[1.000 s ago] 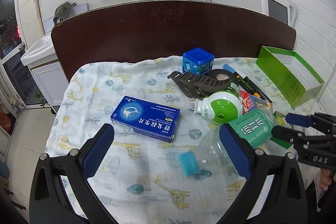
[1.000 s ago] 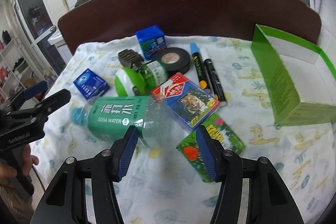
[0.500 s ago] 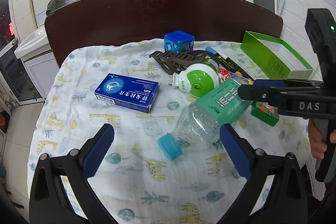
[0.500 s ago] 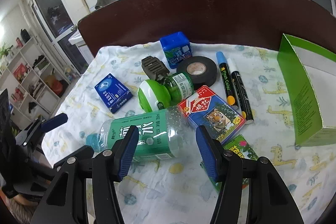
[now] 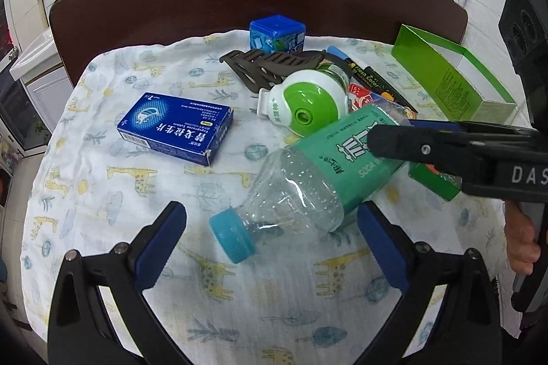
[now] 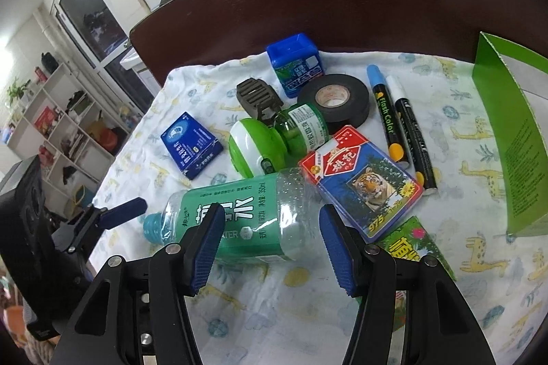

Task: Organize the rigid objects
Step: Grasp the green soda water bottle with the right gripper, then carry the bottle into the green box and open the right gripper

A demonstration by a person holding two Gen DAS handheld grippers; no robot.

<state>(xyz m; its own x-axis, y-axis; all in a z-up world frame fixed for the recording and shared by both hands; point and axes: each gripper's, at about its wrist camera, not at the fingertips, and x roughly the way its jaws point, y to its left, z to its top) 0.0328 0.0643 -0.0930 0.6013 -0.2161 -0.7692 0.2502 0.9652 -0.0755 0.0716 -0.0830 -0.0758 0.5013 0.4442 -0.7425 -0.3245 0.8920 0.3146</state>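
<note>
I see the bottle point(image 6: 236, 221) lying on its side on the cloth point(image 6: 191, 91), its length running across my open right gripper point(image 6: 270, 245), which is nearest; my left gripper point(image 5: 270, 241) gapes empty by the cap point(image 5: 233, 236).

My clear soda bottle point(image 6: 239, 217) with its green label and teal cap lies on its side on the giraffe cloth point(image 6: 455, 111), against the green-and-white plug-in point(image 6: 260, 146) and tiger card box point(image 6: 363, 183).
</note>
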